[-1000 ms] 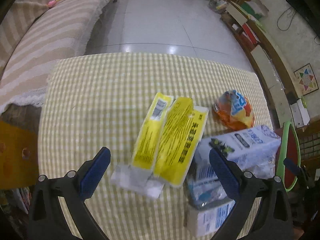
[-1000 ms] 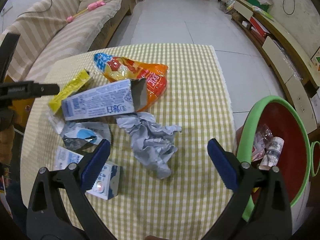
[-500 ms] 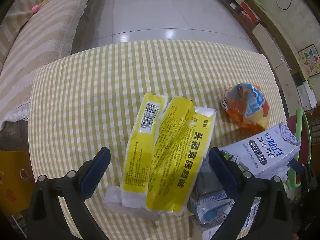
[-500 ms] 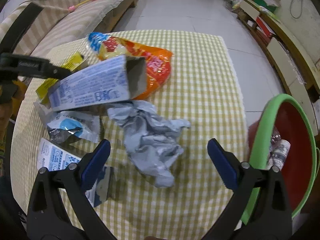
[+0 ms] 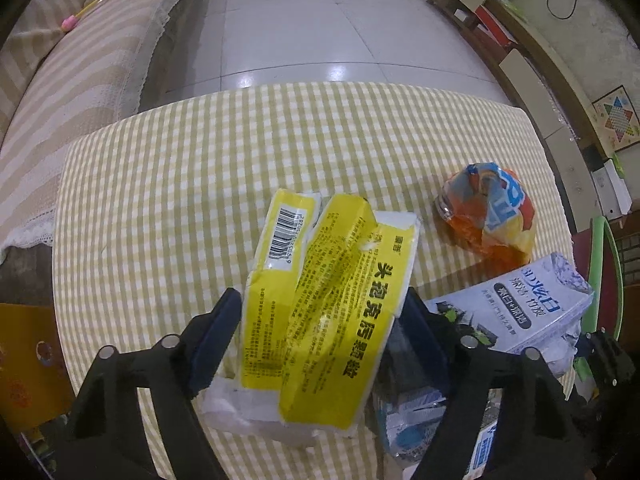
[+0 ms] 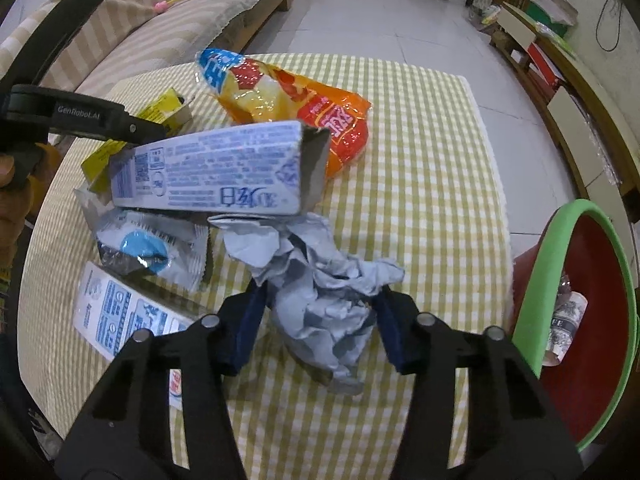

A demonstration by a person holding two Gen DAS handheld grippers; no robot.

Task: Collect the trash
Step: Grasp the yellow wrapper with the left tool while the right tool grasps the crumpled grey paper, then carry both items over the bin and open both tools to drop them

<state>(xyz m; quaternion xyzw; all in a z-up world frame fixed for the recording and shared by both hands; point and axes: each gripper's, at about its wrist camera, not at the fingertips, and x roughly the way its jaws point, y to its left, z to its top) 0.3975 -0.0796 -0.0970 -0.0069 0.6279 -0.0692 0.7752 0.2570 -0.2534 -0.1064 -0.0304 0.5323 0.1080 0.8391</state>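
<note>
My left gripper (image 5: 322, 334) is shut on the yellow wrapper (image 5: 320, 304), its blue pads pressing both long edges. My right gripper (image 6: 320, 326) is shut on the crumpled grey paper (image 6: 320, 296) at the near middle of the checked table (image 6: 420, 160). An orange snack bag (image 6: 304, 96) lies at the far side; it also shows in the left wrist view (image 5: 488, 216). A long blue-and-white carton (image 6: 216, 176) lies across a foil packet (image 6: 148, 248) and a second carton (image 6: 116, 312). The red bin with green rim (image 6: 576, 288) stands off the table's right edge.
A striped sofa (image 5: 72, 64) runs along the far left. Low shelving (image 6: 560, 64) lines the right wall. Tiled floor (image 5: 288, 28) lies beyond the table. The left gripper's arm (image 6: 80, 116) reaches in over the table's left side.
Both grippers moved down and forward and closed: the left onto the yellow wrapper, the right onto the crumpled grey paper.
</note>
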